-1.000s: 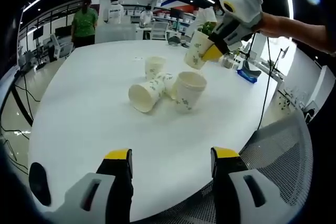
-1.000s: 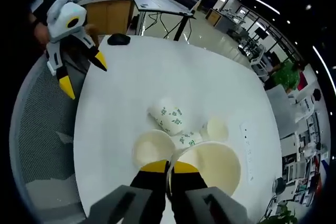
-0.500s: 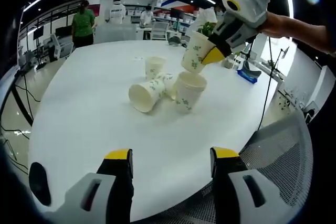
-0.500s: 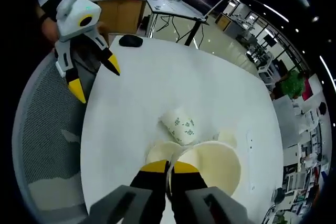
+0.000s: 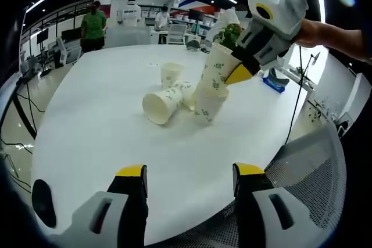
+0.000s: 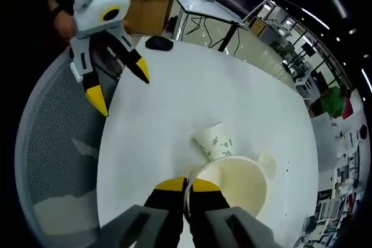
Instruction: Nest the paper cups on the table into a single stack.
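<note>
Left gripper view: left hand-held gripper point(image 5: 189, 179) at bottom centre, jaws spread, nothing between them, over white desk point(image 5: 93, 120). Right hand-held gripper point(image 5: 235, 67) at upper right, pinching rim of held cup point(image 5: 214, 75), its base set into upright cup point(image 5: 204, 106) below. Tipped cup point(image 5: 161, 104) lies just left of it; small upright cup point(image 5: 171, 74) behind.

Right gripper view: right hand-held gripper point(image 6: 187, 185) jaws pressed on held cup point(image 6: 235, 179) rim; tipped cup point(image 6: 213, 141) just above; left hand-held gripper point(image 6: 119, 85) upper left.
</note>
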A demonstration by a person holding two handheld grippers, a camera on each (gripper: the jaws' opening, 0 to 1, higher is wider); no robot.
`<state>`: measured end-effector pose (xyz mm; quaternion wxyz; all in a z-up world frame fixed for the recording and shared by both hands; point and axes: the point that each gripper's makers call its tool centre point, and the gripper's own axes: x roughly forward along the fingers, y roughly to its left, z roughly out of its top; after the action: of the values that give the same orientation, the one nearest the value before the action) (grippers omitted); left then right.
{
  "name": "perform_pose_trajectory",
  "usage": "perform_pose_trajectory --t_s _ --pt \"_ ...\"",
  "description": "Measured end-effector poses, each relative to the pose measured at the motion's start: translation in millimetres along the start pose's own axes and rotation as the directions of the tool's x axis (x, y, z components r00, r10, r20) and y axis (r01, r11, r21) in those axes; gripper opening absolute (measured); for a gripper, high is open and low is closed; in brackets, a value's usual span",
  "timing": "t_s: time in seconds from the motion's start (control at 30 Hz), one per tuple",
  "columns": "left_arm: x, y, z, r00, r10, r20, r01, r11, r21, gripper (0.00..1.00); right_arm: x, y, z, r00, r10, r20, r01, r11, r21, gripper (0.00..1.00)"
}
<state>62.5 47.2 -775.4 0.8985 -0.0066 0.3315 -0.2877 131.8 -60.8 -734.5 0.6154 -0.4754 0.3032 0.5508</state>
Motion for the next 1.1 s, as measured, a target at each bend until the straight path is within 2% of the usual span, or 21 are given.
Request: perform_pose_trajectory --t_s 1.1 --pt "0 0.5 0.7 1.000 0.001 -0.006 -0.001 1.000 0.001 0.58 3 -1 -9.5 1.000 0.003 -0.005 -0.003 0.999 0.037 0.00"
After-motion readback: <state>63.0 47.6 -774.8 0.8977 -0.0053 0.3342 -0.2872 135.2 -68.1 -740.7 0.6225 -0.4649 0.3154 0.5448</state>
